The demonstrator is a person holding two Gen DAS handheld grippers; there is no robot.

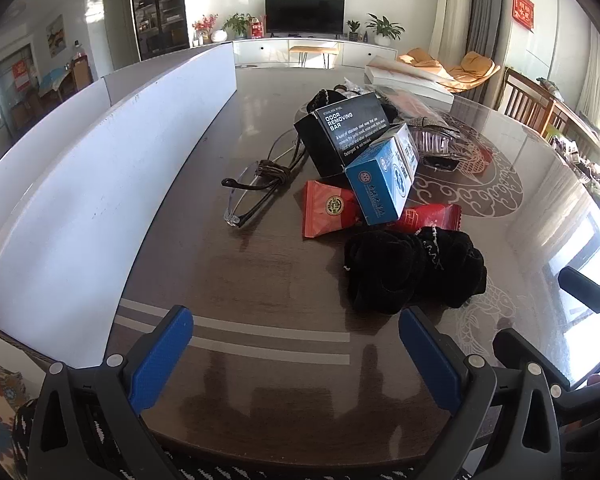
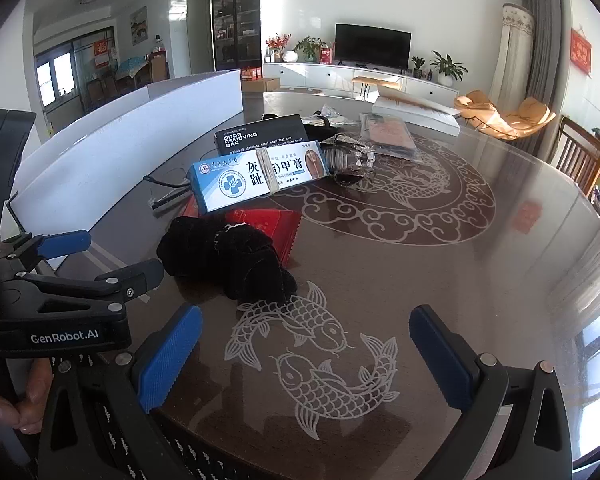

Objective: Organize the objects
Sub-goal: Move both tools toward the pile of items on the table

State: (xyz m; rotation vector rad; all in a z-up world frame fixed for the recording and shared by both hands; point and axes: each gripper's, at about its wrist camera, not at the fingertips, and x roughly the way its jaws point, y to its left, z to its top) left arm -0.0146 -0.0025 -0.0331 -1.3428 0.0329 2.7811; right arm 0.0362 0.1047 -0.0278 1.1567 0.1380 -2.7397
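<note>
Both grippers hang low over a dark, shiny worktop (image 1: 260, 360) with nothing between their blue pads. The left gripper (image 1: 296, 360) is wide open and so is the right gripper (image 2: 306, 364) — each one holds nothing.

The things to tidy sit in a messy pile, and the blue box (image 1: 382, 178) is in the middle of it. This blue box has white writing and a rubber band around it. It leans on a black box (image 1: 340, 136) that says "ODOR REMOVING BAR", which sits just behind it. Under the front of the blue box lie two red packets (image 1: 328, 210), one poking out on each side. In front of the blue box, closer to the grippers, is a soft black cloth bundle (image 1: 412, 272) with a thin chain on it. It touches the red packets. To the left of the blue box lie clear glasses (image 1: 252, 196) with dark arms, with a brown cord tied in a knot on them.

Behind the blue box and to its right are shiny clear wrappers (image 2: 352, 156) and a flat packet (image 2: 390, 136) — too blurry to tell what is inside.

A white board (image 1: 100, 184) stands up along the left edge of the worktop, well apart from the blue box. White fish drawings (image 2: 320, 352) are on the worktop right under the right gripper.
</note>
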